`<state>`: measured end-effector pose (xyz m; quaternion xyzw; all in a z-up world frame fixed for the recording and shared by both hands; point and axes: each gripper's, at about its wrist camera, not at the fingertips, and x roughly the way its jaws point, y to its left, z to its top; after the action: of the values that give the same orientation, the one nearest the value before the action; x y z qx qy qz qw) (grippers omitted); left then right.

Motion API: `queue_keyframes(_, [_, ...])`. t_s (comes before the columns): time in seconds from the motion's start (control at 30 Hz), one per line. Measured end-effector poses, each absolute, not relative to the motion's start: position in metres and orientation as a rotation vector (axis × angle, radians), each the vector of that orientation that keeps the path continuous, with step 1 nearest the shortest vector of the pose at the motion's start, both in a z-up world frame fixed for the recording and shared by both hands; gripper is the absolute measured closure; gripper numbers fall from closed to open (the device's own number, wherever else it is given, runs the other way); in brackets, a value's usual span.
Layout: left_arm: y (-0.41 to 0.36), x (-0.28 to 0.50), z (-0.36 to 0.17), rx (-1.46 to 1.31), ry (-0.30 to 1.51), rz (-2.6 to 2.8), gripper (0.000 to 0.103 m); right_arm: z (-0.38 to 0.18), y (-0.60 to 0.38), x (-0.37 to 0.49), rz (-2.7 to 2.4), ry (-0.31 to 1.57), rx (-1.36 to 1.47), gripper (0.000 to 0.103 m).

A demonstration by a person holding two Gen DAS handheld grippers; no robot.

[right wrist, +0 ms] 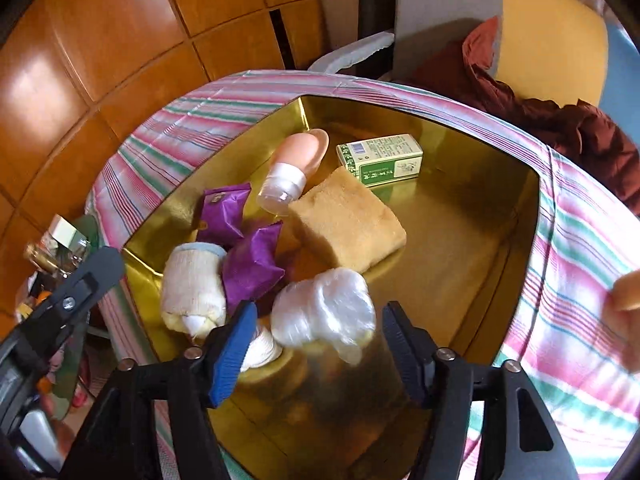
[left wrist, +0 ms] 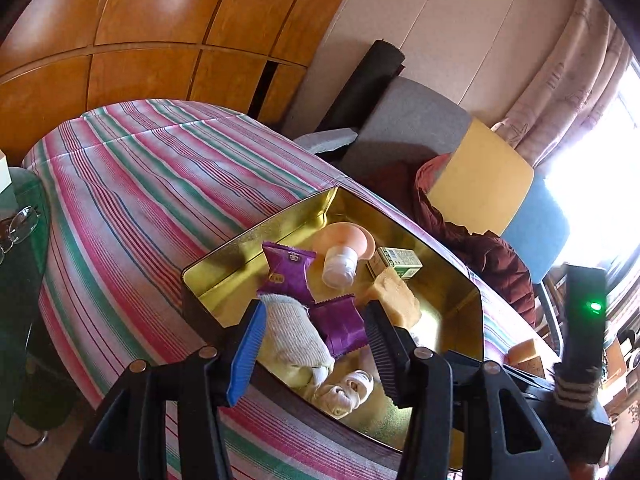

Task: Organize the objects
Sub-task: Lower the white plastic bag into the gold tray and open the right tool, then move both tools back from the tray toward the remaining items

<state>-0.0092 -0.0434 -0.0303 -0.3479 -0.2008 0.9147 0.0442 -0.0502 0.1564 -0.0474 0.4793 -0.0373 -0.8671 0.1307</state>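
Both grippers are hanging released over the gold tin (right wrist: 532, 216): left gripper (left wrist: 316, 344) around a rolled sock (left wrist: 290, 336), right gripper (right wrist: 316, 344) around a white bundle (right wrist: 324, 308), crowding purple packets (right wrist: 252, 264).

Gold tin (right wrist: 520, 216), purple packets (right wrist: 252, 268), pink-green striped cloth (left wrist: 160, 184)

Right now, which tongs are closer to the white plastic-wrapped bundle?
Right. The right tongs hang open with the white plastic-wrapped bundle between their tips; the left tongs sit open over the rolled sock nearby.
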Motion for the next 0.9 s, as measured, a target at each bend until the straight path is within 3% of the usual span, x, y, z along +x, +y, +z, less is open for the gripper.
queue_keyframes(0.47, [-0.016,-0.004,-0.035,-1.077,-0.531,2.664,0.051,-0.010,0.204,-0.002,-2.688,-0.113,1.234,0.026])
queue_keyframes(0.9, [0.056,0.027,-0.030,-1.010,-0.233,2.469,0.051,-0.032,0.299,0.043,-2.807,-0.137,1.407,0.026])
